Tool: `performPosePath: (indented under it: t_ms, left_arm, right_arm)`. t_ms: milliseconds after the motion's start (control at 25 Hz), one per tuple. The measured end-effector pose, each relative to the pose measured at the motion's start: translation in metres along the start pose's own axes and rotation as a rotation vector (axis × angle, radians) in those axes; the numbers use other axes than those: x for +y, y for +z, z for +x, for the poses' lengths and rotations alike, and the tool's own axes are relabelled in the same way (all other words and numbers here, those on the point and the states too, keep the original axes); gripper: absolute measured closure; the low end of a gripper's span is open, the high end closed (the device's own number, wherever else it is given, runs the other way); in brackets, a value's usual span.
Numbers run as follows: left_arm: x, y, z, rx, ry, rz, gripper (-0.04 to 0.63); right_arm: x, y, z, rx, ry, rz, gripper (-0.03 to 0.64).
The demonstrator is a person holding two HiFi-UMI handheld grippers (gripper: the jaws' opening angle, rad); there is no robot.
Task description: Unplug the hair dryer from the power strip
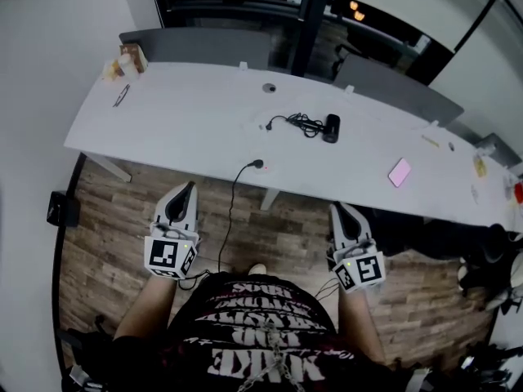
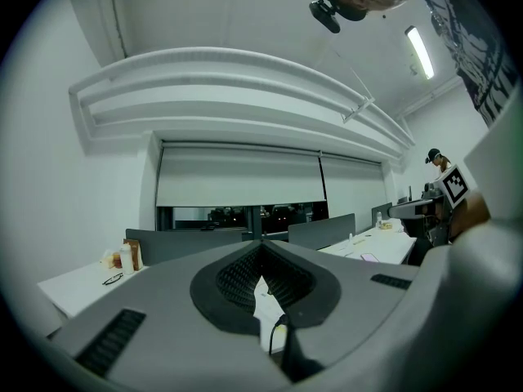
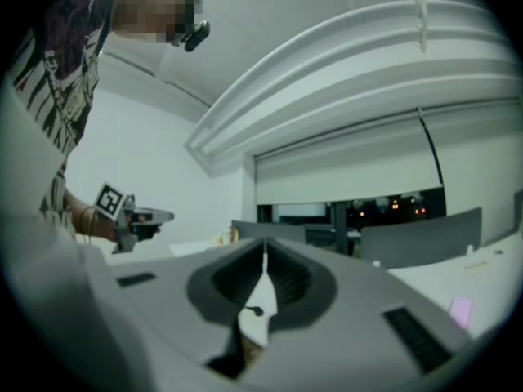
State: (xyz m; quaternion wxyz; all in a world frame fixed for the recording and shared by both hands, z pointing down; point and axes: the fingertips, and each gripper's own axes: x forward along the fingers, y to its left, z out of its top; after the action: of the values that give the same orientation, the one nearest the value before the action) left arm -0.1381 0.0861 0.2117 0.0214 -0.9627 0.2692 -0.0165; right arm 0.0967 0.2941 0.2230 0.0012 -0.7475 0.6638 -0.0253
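Note:
The black hair dryer [image 1: 331, 127] lies on the long white table [image 1: 188, 121], its cord [image 1: 302, 122] bunched to its left and ending in a plug [image 1: 268, 126] that rests loose on the tabletop. A separate black cable [image 1: 232, 211] climbs from the floor to a small black end with a red light [image 1: 258, 165] near the table's front edge. Both grippers hover level over the wooden floor, short of the table. My left gripper [image 1: 189, 188] [image 2: 261, 243] is shut and empty. The right gripper [image 1: 337, 208] [image 3: 264, 247] is likewise shut, holding nothing.
A pink flat item [image 1: 400, 172] lies right of the dryer. Glasses [image 1: 121, 95] and snack packs [image 1: 127, 60] sit at the table's far left. A grey partition [image 1: 221, 46] runs behind the table. A person [image 2: 441, 163] stands far off to the right.

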Motion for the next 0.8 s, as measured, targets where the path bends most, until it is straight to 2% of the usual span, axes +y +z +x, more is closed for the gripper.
performPosePath:
  t_ms: [280,520,800]
  left_arm:
    - [-0.009,-0.002,0.011,0.011,0.006,0.011,0.572]
    - [-0.021,0.005,0.018,0.004,-0.017,0.033,0.572]
    - [-0.01,-0.014,-0.002,0.048,0.02,-0.001,0.572]
  right_arm:
    - [-0.02,0.0,-0.002,-0.011,0.003,0.0,0.581]
    - [-0.041,-0.013,-0.022,-0.007,-0.057,0.05,0.581]
    - [-0.035,-0.034,-0.03,0.034,-0.062,0.08,0.581]
